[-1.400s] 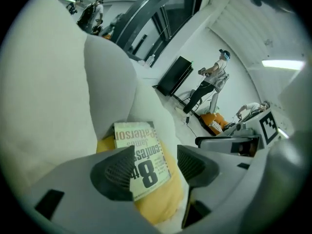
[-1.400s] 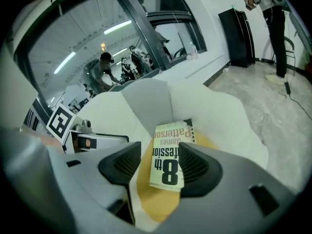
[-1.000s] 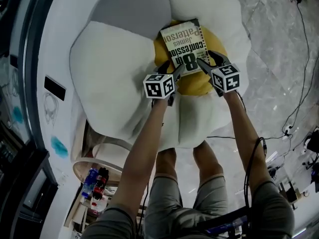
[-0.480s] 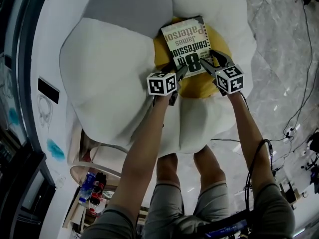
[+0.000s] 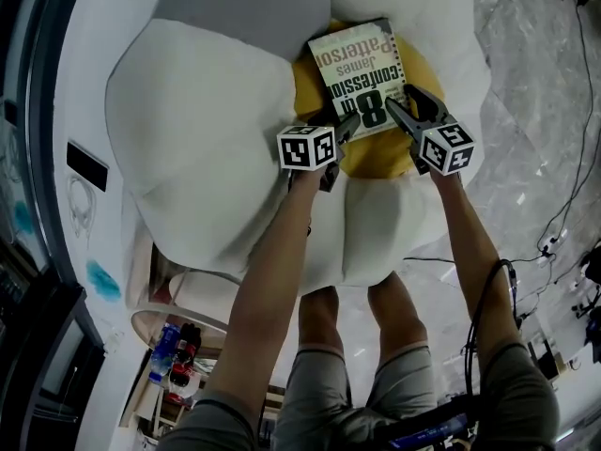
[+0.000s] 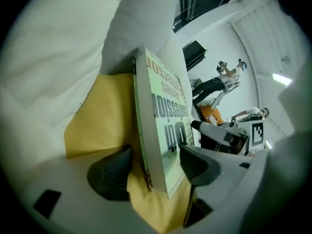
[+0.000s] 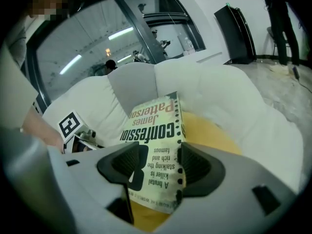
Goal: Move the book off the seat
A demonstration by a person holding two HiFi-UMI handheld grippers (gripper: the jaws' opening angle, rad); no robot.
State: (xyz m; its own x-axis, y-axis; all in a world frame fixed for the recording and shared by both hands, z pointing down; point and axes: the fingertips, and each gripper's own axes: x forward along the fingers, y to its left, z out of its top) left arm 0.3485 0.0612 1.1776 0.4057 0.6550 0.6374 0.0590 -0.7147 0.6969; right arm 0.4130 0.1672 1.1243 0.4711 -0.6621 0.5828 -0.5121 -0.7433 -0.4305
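Observation:
The paperback book [image 5: 362,73] lies cover up on the yellow cushion [image 5: 380,158] in the middle of the white seat [image 5: 207,130]. My left gripper [image 5: 344,126] is at the book's near left corner. In the left gripper view that corner of the book [image 6: 168,116] stands between the pads with a fold of yellow cloth. The jaws have just been opening, and the left pad [image 6: 114,172] stands off the spine. My right gripper [image 5: 406,109] hangs open over the book's near right edge, its pads above the cover [image 7: 153,130].
White petal-shaped cushions and a grey back cushion [image 5: 235,7] ring the seat. Marble floor [image 5: 535,83] with cables [image 5: 563,205] lies to the right. A low round table with bottles [image 5: 178,350] stands at the lower left. People [image 6: 219,79] are in the background.
My left gripper has sunk a little at the book's near left corner. The right gripper stays by the book's right edge. The book still rests on the yellow cushion.

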